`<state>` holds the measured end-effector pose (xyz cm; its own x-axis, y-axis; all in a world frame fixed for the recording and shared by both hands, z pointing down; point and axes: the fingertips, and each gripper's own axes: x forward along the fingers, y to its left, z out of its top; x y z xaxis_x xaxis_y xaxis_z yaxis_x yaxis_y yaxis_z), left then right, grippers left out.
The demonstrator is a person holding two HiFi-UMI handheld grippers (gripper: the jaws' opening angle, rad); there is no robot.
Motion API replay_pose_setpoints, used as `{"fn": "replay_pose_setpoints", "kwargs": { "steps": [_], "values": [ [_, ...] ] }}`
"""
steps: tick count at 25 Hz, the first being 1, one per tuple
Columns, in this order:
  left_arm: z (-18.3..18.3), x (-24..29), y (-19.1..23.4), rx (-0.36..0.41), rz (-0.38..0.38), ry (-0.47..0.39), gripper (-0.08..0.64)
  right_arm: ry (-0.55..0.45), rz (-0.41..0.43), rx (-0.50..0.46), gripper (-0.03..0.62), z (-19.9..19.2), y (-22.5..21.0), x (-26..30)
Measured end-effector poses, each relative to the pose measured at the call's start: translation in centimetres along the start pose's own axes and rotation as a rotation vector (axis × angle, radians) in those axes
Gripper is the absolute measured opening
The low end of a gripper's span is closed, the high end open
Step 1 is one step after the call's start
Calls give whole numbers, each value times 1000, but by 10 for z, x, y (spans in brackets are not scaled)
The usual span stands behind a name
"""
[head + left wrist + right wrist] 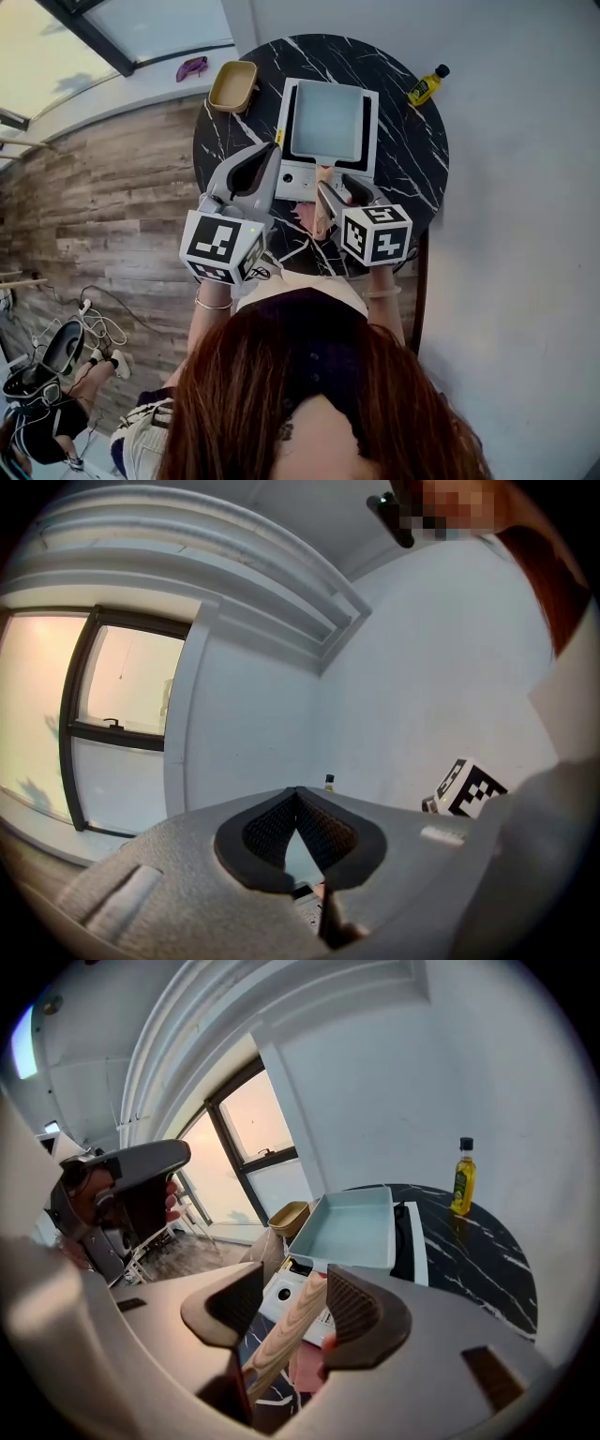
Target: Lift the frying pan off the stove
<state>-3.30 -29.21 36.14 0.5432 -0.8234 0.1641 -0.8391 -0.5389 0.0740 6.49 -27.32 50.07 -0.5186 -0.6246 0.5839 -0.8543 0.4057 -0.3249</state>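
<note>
right gripper view: square frying pan (352, 1227), wood-grain handle (286, 1330) between ribbed pads (352, 1309).

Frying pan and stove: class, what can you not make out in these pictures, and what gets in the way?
- Head view: the right gripper covers part of the pan handle.
- Left gripper view: the left gripper hides all but a sliver of the stove.
- Every view: the label on the oil bottle is too small to read.
</note>
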Motion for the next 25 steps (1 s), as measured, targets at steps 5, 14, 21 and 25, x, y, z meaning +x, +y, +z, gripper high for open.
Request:
{"fn": "replay_pose_setpoints", "kwargs": {
  "steps": [5, 14, 21, 25],
  "values": [
    [-9, 8, 7, 5, 7, 30, 12, 65, 7, 13, 232, -10, -9, 16],
    [-13, 17, 21, -6, 33, 41, 12, 147, 49, 88, 275, -25, -15, 40],
    [-15, 27, 18, -5, 15, 51, 12, 198, 110, 186, 299, -39, -20, 54],
    [-22, 33, 16, -5, 0, 70, 12, 184, 170, 298, 301, -39, -21, 61]
  ]
}}
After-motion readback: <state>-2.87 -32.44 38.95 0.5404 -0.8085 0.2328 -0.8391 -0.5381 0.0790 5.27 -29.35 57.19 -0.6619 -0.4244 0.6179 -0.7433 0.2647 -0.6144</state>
